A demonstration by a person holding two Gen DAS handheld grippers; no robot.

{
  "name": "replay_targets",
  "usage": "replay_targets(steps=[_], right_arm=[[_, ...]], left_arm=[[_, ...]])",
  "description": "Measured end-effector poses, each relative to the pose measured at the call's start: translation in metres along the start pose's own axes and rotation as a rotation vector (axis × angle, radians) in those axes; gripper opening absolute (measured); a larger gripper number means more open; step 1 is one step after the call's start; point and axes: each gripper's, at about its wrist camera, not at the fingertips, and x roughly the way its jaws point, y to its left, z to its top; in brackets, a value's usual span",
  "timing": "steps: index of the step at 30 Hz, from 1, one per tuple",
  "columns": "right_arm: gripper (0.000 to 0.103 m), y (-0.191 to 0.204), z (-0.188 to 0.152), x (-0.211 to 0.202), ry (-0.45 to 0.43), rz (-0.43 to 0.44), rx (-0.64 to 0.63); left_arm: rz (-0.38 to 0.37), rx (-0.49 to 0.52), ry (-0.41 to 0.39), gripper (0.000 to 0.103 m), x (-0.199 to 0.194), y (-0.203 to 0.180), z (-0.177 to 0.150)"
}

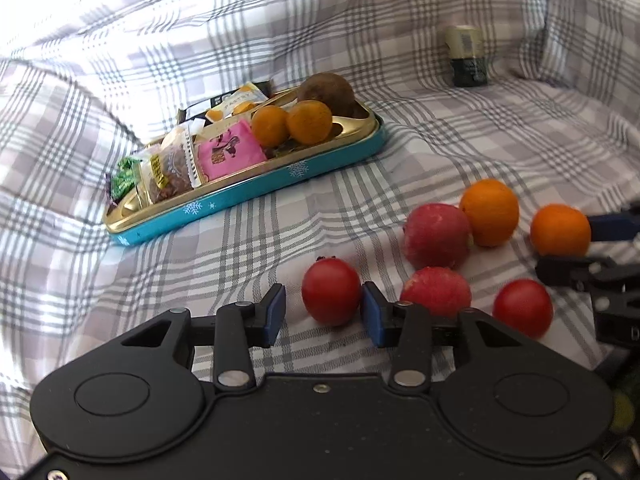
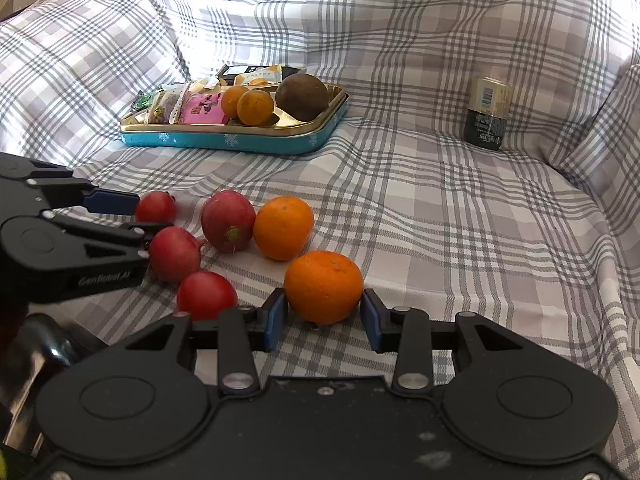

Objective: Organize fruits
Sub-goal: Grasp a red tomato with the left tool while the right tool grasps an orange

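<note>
Several loose fruits lie on a checked cloth. My left gripper (image 1: pixel 324 312) is open around a small red tomato (image 1: pixel 331 291); its right pad touches the fruit, the left pad stands apart. My right gripper (image 2: pixel 324 316) is around an orange (image 2: pixel 323 286), the pads at both its sides. Near them lie two pink-red fruits (image 2: pixel 227 220) (image 2: pixel 174 253), a second orange (image 2: pixel 283 227) and another tomato (image 2: pixel 206 295). A teal tin tray (image 2: pixel 256 142) farther back holds two small oranges (image 2: pixel 255 107), a brown round fruit (image 2: pixel 302 97) and snack packets (image 2: pixel 202 109).
A cream and black jar (image 2: pixel 488 118) stands at the back right on the cloth. The cloth rises in folds behind and to both sides. The left gripper body (image 2: pixel 68 236) reaches in from the left edge of the right wrist view.
</note>
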Motion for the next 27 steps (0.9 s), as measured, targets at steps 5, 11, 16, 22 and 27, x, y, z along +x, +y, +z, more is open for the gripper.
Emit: replay_targets(steps=[5, 11, 16, 22, 27], right_arm=[[0.042, -0.002, 0.001, 0.001, 0.005, 0.006, 0.017], [0.042, -0.002, 0.001, 0.002, 0.006, 0.006, 0.03], [0.044, -0.003, 0.001, 0.003, 0.004, 0.004, 0.03], [0.05, -0.005, 0.002, 0.003, 0.003, 0.008, 0.046], [0.052, -0.008, 0.003, 0.003, -0.006, 0.006, 0.075]], left_arm=[[-0.003, -0.012, -0.007, 0.051, 0.002, 0.0, 0.001], [-0.011, -0.054, 0.003, 0.051, 0.004, 0.003, 0.002], [-0.023, -0.044, -0.009, 0.039, 0.001, -0.001, 0.0], [-0.019, -0.058, -0.031, 0.039, -0.011, 0.0, -0.004], [-0.008, -0.083, -0.049, 0.039, -0.031, 0.004, -0.005]])
